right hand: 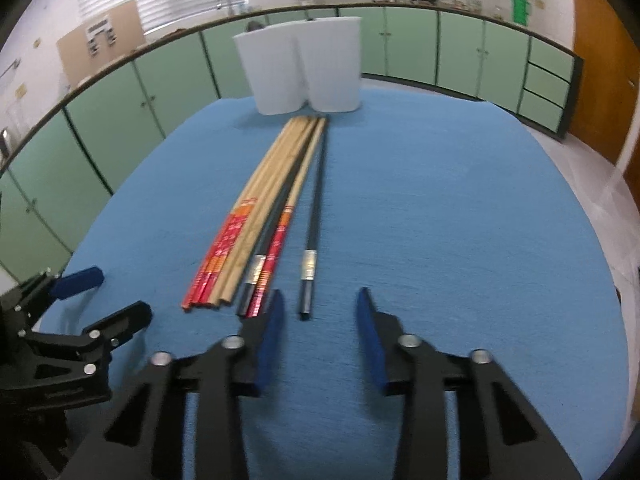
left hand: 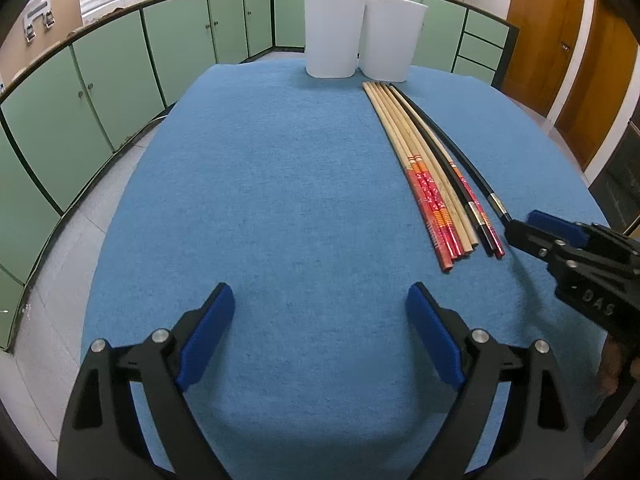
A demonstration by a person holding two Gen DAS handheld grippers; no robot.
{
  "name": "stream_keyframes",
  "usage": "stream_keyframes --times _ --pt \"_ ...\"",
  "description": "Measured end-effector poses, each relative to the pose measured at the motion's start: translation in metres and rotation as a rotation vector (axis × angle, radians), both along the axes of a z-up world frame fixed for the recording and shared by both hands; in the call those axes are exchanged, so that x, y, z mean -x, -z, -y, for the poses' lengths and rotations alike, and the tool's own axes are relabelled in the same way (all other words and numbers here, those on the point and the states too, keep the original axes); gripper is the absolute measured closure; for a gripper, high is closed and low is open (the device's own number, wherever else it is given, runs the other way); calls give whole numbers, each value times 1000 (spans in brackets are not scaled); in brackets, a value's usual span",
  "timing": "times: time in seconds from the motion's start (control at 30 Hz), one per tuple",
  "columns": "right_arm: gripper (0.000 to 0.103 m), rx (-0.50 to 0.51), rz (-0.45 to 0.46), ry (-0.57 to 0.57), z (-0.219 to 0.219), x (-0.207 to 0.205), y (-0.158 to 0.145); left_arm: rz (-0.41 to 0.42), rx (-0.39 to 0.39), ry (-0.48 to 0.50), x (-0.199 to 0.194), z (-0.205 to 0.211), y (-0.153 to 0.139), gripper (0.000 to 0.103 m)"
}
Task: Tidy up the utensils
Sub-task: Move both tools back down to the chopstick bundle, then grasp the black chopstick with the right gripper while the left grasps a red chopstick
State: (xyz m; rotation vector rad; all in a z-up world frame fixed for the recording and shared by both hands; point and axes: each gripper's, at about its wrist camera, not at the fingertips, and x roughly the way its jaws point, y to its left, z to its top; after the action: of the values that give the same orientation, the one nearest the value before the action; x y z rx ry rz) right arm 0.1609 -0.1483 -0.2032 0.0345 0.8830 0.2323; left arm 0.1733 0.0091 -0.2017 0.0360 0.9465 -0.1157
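Note:
A row of several chopsticks (left hand: 430,168) lies on the blue cloth: wooden ones with red handles and black ones. One black chopstick (right hand: 314,216) lies slightly apart at the right of the bundle (right hand: 256,216). Two white cups (left hand: 360,36) stand side by side at the far edge, just beyond the chopstick tips; they also show in the right wrist view (right hand: 304,68). My left gripper (left hand: 320,336) is open and empty, to the left of the chopsticks. My right gripper (right hand: 320,312) is open, its jaws on either side of the lone black chopstick's near end, not touching it.
The blue cloth (left hand: 260,200) covers a rounded table. Green cabinets (left hand: 100,80) curve around the room, with a wooden door (left hand: 560,40) at the right. My right gripper shows in the left wrist view (left hand: 520,228), my left gripper in the right wrist view (right hand: 104,296).

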Motion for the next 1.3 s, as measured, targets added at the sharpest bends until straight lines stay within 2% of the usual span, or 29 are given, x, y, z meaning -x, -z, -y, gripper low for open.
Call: stream_keyframes --times 0.07,0.23,0.43,0.77,0.83,0.97,1.03,1.07,1.23,1.27,1.3 --pt "95 4 -2 -16 -3 0 -1 -1 4 10 -1 3 -1 17" --pt "96 -17 -6 -21 2 0 -1 -4 19 59 -1 16 -2 17" --pt "96 -33 -8 9 14 4 0 8 -19 88 -11 37 3 15" --pt "96 -37 -7 9 12 3 1 16 -38 -77 -14 7 4 14" --pt "96 -41 -8 8 13 3 1 16 -32 -77 -14 6 4 17" --pt "96 -50 -9 8 14 3 2 28 -26 -43 -15 14 3 30" --pt "96 -62 -12 6 16 3 2 37 -13 -29 -16 18 2 42" --pt "96 -74 -16 5 18 2 3 40 -12 -23 -17 19 2 45" --pt "96 -109 -22 3 23 1 4 54 -16 24 -13 29 1 78" --pt "96 -107 -21 3 23 1 3 54 -11 30 -12 29 1 83" --pt "96 -107 -21 3 22 2 3 53 -3 37 -11 31 1 92"
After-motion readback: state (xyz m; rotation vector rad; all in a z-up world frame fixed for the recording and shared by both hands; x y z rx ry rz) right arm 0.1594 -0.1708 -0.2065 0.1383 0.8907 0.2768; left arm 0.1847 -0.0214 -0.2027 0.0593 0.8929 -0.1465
